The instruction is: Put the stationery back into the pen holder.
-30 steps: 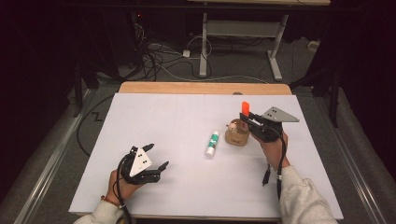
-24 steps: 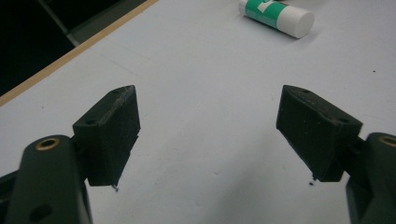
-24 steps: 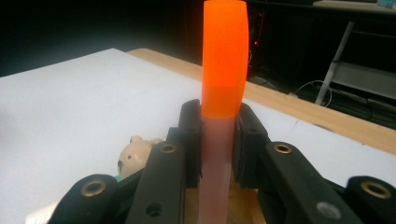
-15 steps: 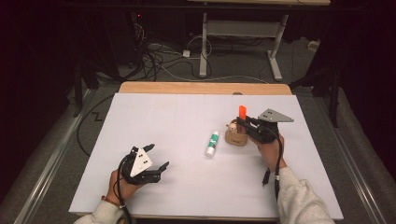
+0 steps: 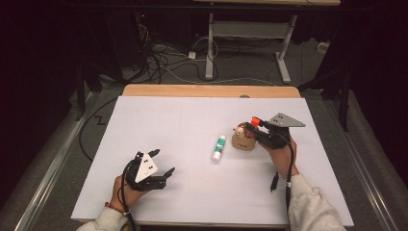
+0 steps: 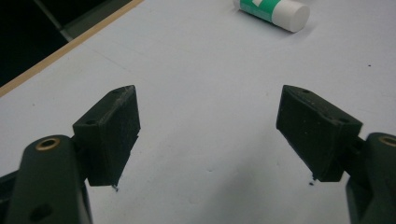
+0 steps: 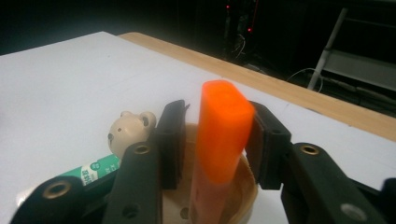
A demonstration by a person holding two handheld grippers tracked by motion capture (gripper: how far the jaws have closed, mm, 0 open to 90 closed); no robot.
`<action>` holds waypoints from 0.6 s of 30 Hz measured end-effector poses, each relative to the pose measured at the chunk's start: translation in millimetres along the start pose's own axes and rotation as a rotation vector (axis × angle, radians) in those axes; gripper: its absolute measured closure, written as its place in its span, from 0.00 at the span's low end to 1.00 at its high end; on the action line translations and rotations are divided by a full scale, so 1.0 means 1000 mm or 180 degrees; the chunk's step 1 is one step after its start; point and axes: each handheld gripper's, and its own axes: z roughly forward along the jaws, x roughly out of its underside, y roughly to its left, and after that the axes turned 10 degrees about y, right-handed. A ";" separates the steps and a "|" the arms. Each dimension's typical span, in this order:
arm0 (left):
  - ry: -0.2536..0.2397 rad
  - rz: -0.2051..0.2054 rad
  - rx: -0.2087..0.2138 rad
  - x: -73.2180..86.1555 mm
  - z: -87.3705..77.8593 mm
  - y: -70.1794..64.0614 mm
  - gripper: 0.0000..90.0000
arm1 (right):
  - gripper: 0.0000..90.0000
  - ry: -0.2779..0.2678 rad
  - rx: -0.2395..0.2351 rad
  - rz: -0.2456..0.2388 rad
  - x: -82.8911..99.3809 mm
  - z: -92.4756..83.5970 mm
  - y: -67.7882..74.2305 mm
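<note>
Lowered since the earlier frame into the wooden holder (image 5: pixel 243 141), the orange marker (image 7: pixel 222 140) stands between the right gripper's (image 7: pixel 217 144) just-opening jaws, seemingly released; next that gripper must lift clear, while the left gripper (image 6: pixel 208 135) idles open.

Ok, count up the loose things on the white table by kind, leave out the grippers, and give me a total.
Wooden cup: 1
Orange marker, standing in the cup: 1
Bear-head topped item, in the cup: 1
Green and white glue stick, lying on the table: 1
Total: 4
</note>
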 end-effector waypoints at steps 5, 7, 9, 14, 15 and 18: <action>0.0014 -0.0002 0.0008 0.000 0.000 0.000 0.23 | 0.60 -0.0054 0.0122 -0.0095 -0.003 -0.010 0.002; 0.0024 0.0008 0.0010 0.000 0.001 -0.001 0.23 | 0.58 -0.0071 0.0163 -0.0107 -0.004 -0.014 0.002; 0.0029 0.0011 0.0020 0.000 0.001 -0.001 0.23 | 0.56 -0.0085 0.0195 -0.0116 -0.004 -0.017 0.003; 0.0053 0.0024 0.0036 -0.001 0.002 -0.002 0.23 | 0.54 -0.0091 0.0224 -0.0226 -0.004 -0.023 0.006; 0.0054 0.0019 0.0042 -0.001 0.002 -0.002 0.23 | 0.54 -0.0099 0.0217 -0.0227 -0.004 -0.025 0.006; 0.0070 0.0018 0.0054 -0.001 0.003 -0.003 0.23 | 0.53 -0.0114 0.0256 -0.0251 -0.005 -0.029 0.007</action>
